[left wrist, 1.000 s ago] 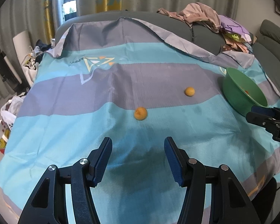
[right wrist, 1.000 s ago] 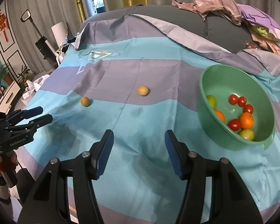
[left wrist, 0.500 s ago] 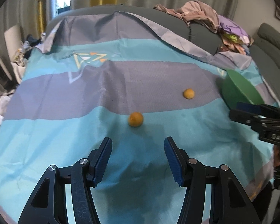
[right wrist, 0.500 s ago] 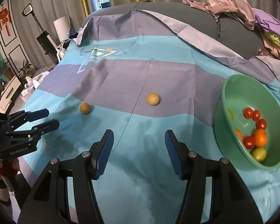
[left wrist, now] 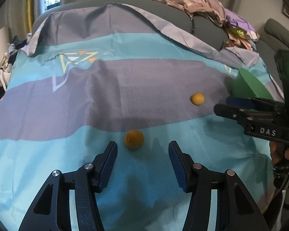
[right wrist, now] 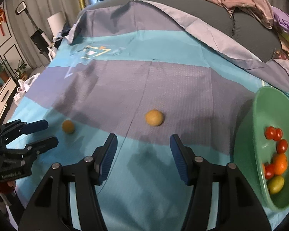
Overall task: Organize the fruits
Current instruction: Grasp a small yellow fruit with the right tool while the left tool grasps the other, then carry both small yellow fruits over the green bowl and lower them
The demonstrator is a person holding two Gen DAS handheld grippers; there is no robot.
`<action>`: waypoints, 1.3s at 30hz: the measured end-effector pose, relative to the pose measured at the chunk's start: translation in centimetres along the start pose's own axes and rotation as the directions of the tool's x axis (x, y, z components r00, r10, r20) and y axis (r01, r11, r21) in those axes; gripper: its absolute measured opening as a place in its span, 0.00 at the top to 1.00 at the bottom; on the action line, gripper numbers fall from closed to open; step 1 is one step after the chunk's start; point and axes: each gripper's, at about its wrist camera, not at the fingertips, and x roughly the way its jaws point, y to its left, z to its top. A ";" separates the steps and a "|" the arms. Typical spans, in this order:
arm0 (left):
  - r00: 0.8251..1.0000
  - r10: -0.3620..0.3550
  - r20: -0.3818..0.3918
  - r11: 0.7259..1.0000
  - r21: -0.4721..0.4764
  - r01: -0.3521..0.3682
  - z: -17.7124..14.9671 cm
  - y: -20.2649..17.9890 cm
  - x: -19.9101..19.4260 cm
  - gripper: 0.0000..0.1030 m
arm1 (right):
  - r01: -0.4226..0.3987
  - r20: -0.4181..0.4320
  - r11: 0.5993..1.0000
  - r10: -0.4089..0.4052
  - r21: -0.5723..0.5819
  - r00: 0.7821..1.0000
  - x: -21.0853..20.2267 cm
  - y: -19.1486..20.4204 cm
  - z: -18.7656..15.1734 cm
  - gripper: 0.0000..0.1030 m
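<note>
On the striped bedspread, toward its right edge, our green bowl already holds tomatoes and citrus. Two orange fruits are left out near the middle. Our left gripper is closing, nothing between its jaws yet, the nearer fruit just ahead. Our right gripper stands apart and empty before the other fruit.

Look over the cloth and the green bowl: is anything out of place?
Yes. Two round orange-yellow fruits lie loose on the striped cloth, while the others sit in the green bowl.
</note>
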 end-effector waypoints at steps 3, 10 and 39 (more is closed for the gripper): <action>1.000 0.009 -0.022 1.000 0.012 -0.009 0.3 -0.1 1.2 0.51 | -0.014 -0.023 1.000 0.014 0.015 1.000 1.4 -0.4 0.6 0.45; 0.998 0.027 -0.051 0.999 0.031 -0.025 0.7 0.1 2.4 0.60 | -0.015 -0.046 1.000 0.016 0.017 0.999 3.5 -0.6 1.5 0.46; 0.999 0.035 -0.035 0.999 -0.017 -0.035 1.0 1.4 2.5 0.77 | -0.026 -0.054 1.000 0.026 0.012 0.998 4.5 -1.4 2.5 0.73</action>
